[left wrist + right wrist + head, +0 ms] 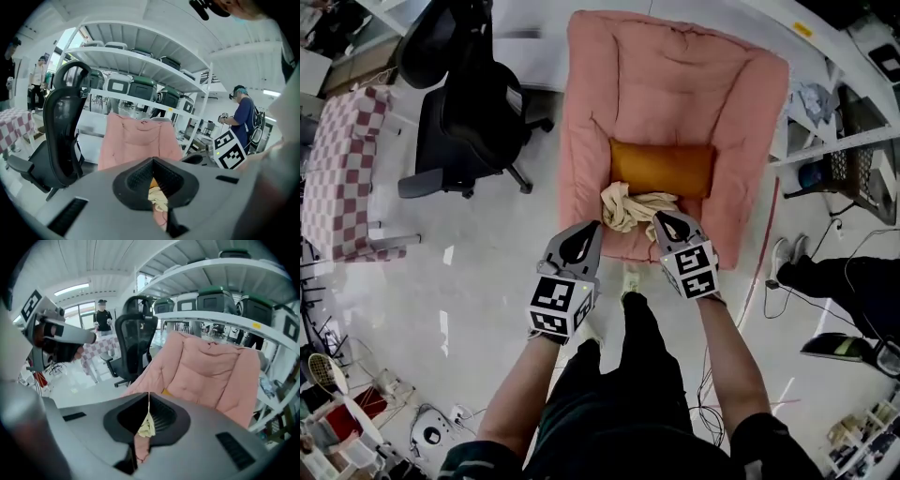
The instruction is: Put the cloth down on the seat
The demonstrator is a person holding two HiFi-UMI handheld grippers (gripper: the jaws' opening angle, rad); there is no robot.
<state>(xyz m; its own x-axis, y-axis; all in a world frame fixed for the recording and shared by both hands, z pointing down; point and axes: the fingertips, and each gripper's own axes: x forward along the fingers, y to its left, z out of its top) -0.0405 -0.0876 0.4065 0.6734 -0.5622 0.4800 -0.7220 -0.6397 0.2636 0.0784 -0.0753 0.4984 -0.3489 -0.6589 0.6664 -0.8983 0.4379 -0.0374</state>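
Note:
A crumpled cream cloth (633, 206) lies at the front of the pink padded chair's seat (675, 94), just before an orange cushion (662, 167). My right gripper (661, 218) sits at the cloth's right edge, shut on it; in the right gripper view a thin strip of cloth (146, 428) runs up between the closed tips of that gripper (148, 393). My left gripper (591, 228) is at the cloth's left edge and shut. In the left gripper view its tips (153, 158) meet, the cloth (157, 198) shows behind them, and nothing is seen pinched.
A black office chair (478, 103) stands left of the pink chair, and a checkered table (342, 159) is further left. White shelving (853, 112) lines the right side, with a person's legs (825, 277) and cables on the floor beside it.

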